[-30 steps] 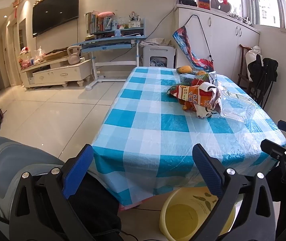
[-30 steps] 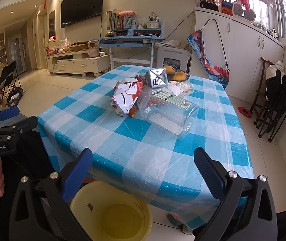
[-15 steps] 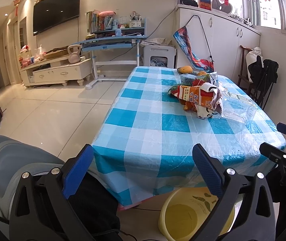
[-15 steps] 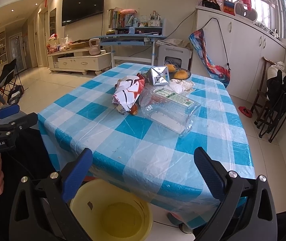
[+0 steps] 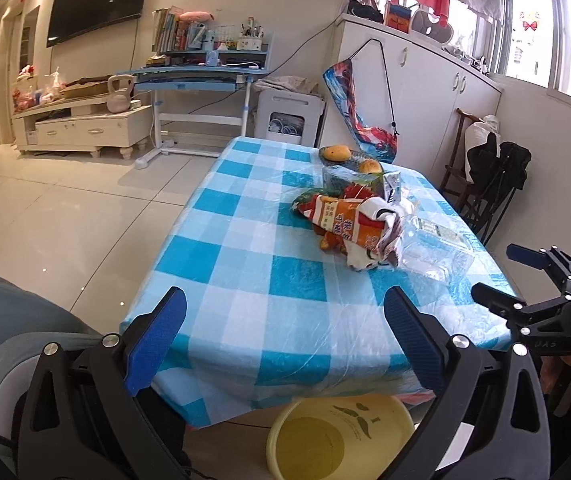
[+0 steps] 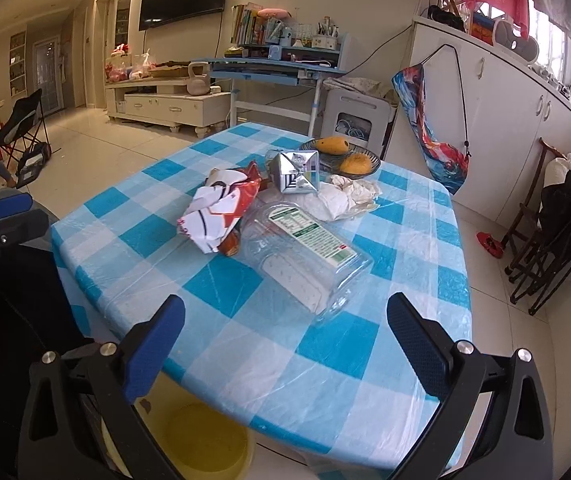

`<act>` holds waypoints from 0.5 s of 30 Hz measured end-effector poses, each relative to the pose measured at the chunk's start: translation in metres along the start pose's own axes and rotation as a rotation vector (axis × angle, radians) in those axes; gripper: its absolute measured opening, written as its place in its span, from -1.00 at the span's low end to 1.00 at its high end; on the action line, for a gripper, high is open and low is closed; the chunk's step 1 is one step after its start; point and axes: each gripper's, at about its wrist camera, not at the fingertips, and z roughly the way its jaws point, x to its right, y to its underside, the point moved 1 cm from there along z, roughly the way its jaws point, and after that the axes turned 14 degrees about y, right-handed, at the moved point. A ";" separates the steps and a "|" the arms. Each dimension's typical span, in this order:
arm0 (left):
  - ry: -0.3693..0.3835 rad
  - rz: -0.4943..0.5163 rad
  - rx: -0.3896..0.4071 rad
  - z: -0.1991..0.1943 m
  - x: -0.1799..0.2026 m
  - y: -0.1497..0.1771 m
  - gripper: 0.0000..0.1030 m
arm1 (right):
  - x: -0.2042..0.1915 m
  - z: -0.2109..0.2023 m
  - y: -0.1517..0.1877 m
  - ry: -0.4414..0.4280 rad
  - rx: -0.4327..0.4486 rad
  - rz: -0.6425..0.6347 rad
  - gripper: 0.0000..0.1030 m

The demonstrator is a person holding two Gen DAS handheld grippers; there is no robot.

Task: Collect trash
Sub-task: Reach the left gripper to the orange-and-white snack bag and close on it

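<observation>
A heap of trash lies on the blue-checked table (image 6: 245, 344): a crumpled red and white snack bag (image 6: 221, 210) (image 5: 349, 226), a clear plastic container (image 6: 305, 264) (image 5: 437, 248), a silver drink carton (image 6: 295, 170) (image 5: 359, 182) and crumpled white paper (image 6: 345, 198). A yellow bin (image 5: 341, 436) (image 6: 205, 440) stands on the floor under the table's near edge. My left gripper (image 5: 285, 344) is open and empty above the near edge. My right gripper (image 6: 285, 348) is open and empty, in front of the clear container; it also shows in the left wrist view (image 5: 525, 292).
A dark bowl with mangoes (image 6: 341, 154) sits at the table's far end. Folding chairs (image 6: 553, 236) stand at the right by white cabinets (image 6: 505, 120). A blue desk (image 6: 277, 68) and a TV stand (image 6: 165, 104) line the far wall.
Both grippers have moved a little forward toward the table and the trash heap. Both stay open and empty.
</observation>
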 end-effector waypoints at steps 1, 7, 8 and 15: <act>0.012 -0.002 0.000 0.005 0.004 -0.005 0.86 | 0.001 0.007 -0.003 -0.004 -0.010 -0.016 0.89; 0.077 -0.004 -0.023 0.042 0.026 -0.030 0.86 | 0.002 0.042 -0.019 -0.065 -0.053 -0.104 0.89; 0.079 -0.004 -0.030 0.051 0.030 -0.033 0.86 | 0.002 0.048 -0.020 -0.081 -0.066 -0.112 0.89; 0.050 -0.002 -0.115 0.114 0.049 -0.049 0.86 | 0.000 0.085 -0.024 -0.126 -0.131 -0.191 0.89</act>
